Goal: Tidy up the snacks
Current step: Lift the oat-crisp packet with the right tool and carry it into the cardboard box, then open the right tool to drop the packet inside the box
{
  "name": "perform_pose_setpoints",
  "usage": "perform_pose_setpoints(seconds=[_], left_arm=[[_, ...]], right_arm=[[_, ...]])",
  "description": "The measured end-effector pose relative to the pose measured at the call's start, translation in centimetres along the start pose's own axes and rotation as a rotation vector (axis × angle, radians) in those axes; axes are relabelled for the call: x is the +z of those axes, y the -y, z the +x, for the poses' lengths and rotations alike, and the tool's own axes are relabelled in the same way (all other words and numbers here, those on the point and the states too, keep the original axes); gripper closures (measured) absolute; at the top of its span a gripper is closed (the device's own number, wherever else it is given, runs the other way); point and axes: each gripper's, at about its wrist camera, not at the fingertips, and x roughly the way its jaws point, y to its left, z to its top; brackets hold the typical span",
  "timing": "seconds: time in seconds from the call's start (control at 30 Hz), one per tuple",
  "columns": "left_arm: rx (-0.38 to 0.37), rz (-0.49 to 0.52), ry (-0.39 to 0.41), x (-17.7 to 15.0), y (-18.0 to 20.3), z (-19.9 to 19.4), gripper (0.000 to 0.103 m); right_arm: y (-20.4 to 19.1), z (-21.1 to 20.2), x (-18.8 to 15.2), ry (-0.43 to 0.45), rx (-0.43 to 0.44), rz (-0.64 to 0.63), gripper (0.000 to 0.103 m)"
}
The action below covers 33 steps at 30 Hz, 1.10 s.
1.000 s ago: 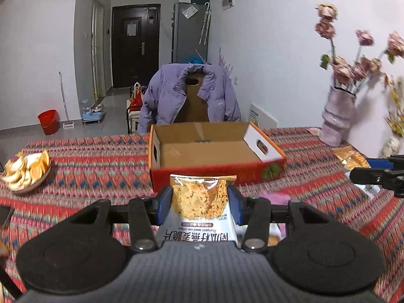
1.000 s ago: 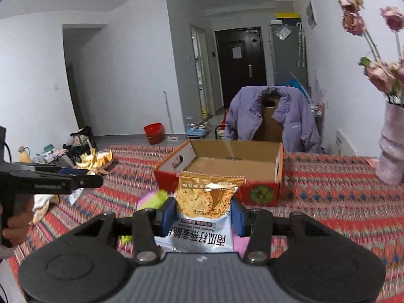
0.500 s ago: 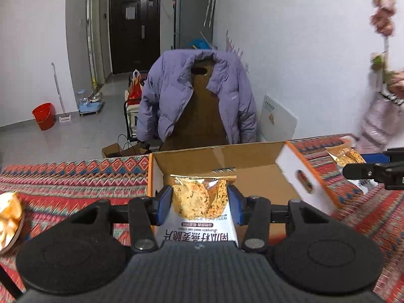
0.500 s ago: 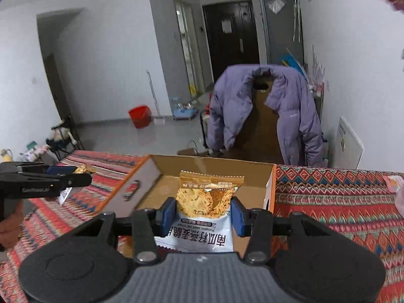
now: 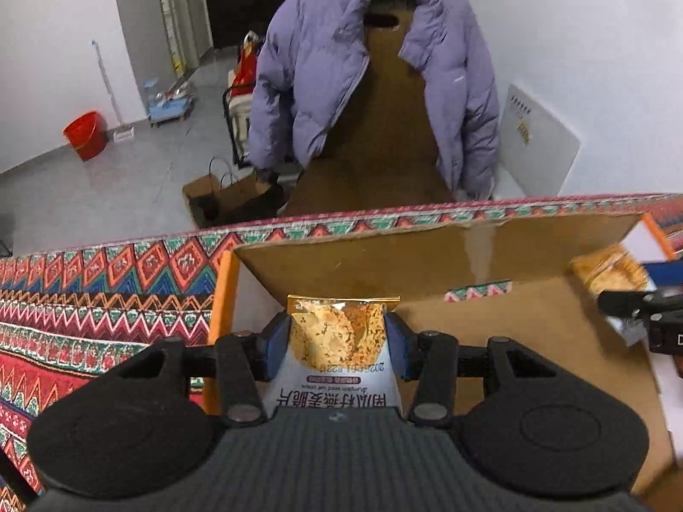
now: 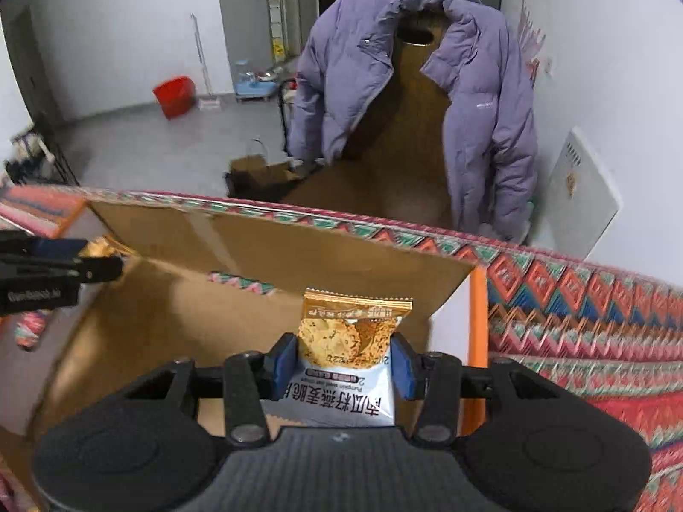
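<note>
My left gripper [image 5: 337, 337] is shut on a crisp packet [image 5: 335, 341] with a gold top and white bottom, held over the left part of the open cardboard box [image 5: 427, 256]. My right gripper [image 6: 343, 356] is shut on a matching crisp packet [image 6: 350, 341], held over the right part of the same box [image 6: 277, 251]. Each gripper shows in the other's view: the right one at the far right [image 5: 640, 307] with its packet [image 5: 610, 266], the left one at the far left [image 6: 55, 264]. The box floor under both packets is bare cardboard.
The box sits on a table with a red patterned cloth [image 5: 106, 298]. Behind the table's far edge stands a chair with a purple jacket [image 5: 375, 72]. A paper bag [image 5: 230, 192] and a red bucket [image 5: 85, 134] are on the floor beyond.
Both grippers have moved forward and tilted down, from in front of the box to above its inside, each still holding its packet.
</note>
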Motion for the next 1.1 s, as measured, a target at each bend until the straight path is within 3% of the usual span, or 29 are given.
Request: perform_pose_setpoints(seconds=[0.03,0.07,0.13,0.33,0.43,0.7,0.8,1.1], left_arm=[[0.009,0.011,0.013,0.1,0.2,0.2,0.047],[0.019,0.017,0.024,0.2,0.4,0.3,0.039],[0.015,0.029,0.027,0.2,0.6,0.5,0.034],[-0.005,0.002,0.018,0.4,0.1,-1.6,0.023],[0.016,0.005,0.043,0.0,-0.3,-4.6,0.022],[0.033,-0.010,0.101,-2.9,-1.5,-14.8,0.017],[0.043,0.001,0.131,-4.4,-1.2,-18.6,0.008],[0.001,-0.027,0.181,-11.7,-0.8,-27.6,0.002]], right_arm=[[-0.4,0.4,0.0,0.004,-0.034,-0.025,0.046],[-0.6,0.7,0.0,0.004,-0.051,-0.038,0.041],[-0.8,0.9,-0.2,0.017,-0.049,-0.051,0.035],[-0.5,-1.1,-0.2,0.021,-0.031,-0.032,0.028],[-0.1,-3.8,-0.4,0.042,-0.032,-0.019,0.021],[0.6,-13.4,-3.1,0.095,-0.035,-0.004,0.016],[0.0,-17.0,-4.5,0.115,-0.042,-0.020,0.012],[-2.0,-26.5,-11.7,0.204,0.086,0.014,0.007]])
